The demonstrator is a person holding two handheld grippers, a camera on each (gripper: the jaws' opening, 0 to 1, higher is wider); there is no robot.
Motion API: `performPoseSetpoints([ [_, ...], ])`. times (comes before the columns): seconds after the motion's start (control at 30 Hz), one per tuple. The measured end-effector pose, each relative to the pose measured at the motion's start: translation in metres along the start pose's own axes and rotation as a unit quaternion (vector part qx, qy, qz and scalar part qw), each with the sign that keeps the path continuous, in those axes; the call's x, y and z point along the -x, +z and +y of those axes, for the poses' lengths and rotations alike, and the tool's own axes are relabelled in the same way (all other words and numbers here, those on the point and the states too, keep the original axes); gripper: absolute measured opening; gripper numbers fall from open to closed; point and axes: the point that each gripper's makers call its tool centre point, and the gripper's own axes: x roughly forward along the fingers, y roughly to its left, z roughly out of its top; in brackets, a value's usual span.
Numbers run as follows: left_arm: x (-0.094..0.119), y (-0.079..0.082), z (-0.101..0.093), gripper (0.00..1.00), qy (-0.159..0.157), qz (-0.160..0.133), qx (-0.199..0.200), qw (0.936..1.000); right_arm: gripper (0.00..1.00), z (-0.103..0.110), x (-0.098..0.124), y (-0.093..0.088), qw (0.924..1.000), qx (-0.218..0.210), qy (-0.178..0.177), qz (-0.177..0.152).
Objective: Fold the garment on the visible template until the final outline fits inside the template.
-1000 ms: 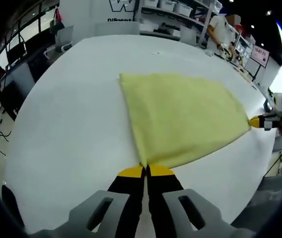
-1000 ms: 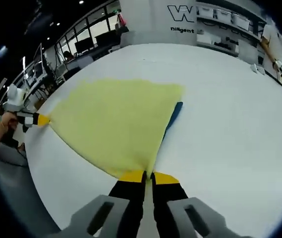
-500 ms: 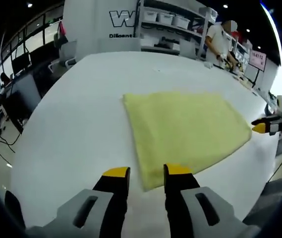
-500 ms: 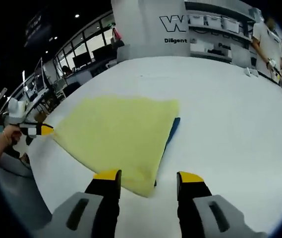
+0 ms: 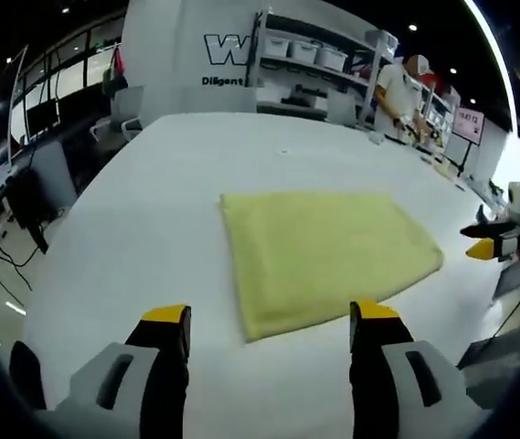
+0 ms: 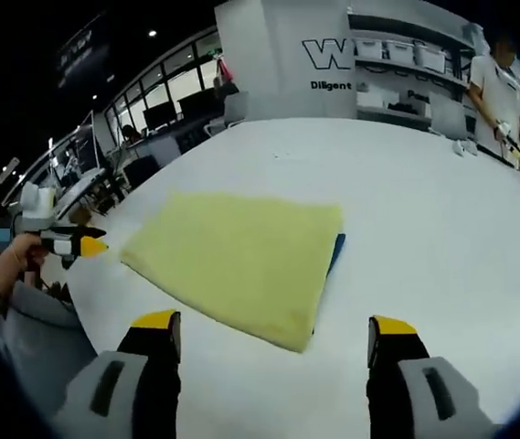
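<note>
Both of my grippers stand with their yellow-tipped jaws spread wide apart, gripping nothing: the left gripper (image 5: 270,320) and the right gripper (image 6: 275,329) each hover just short of the near edge of the folded pale-yellow terry cloth garment (image 5: 325,247). It lies flat on the broad white desk (image 5: 141,219). A thin strip of the blue flat template (image 6: 335,252) peeks out along one side of the cloth in my right gripper view.
</note>
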Motion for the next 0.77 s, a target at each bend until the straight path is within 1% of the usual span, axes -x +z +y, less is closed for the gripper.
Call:
performPoseSetpoints([
  [0.03,0.007,-0.002,-0.004,0.76,-0.003,0.002,-0.003,1.0,0.86,0.003,0.007,0.002,1.0,0.001,-0.002,-0.005],
  [0.07,0.011,-0.003,-0.005,0.78,-0.004,0.002,-0.005,1.0,0.88,0.004,0.009,0.002,1.0,0.001,-0.002,-0.006],
  [0.17,0.017,-0.005,-0.006,0.83,-0.005,0.001,-0.006,1.0,0.92,0.008,0.015,0.004,0.9999,0.004,0.001,-0.011],
  [0.23,0.02,-0.005,-0.008,0.84,-0.008,0.002,-0.005,1.0,0.94,0.011,0.019,0.006,0.9999,0.007,0.004,-0.014],
  [0.37,0.026,-0.002,-0.012,0.86,-0.017,-0.009,-0.003,0.9998,0.97,0.015,0.024,0.007,0.9998,0.007,0.009,-0.018],
  [0.43,0.029,-0.002,-0.013,0.9,-0.019,-0.01,-0.002,0.9998,0.99,0.017,0.026,0.006,0.9998,0.007,0.011,-0.018],
  [0.5,0.034,0.001,-0.015,0.93,-0.019,-0.015,-0.007,0.9997,0.99,0.018,0.031,0.005,0.9997,0.007,0.011,-0.02],
  [0.57,0.037,0.001,-0.015,0.99,-0.019,-0.014,-0.011,0.9997,0.99,0.02,0.033,0.003,0.9997,0.005,0.012,-0.022],
  [0.77,0.04,0.002,-0.016,0.99,-0.019,-0.014,-0.014,0.9996,0.99,0.021,0.036,0.001,0.9997,0.005,0.012,-0.019],
])
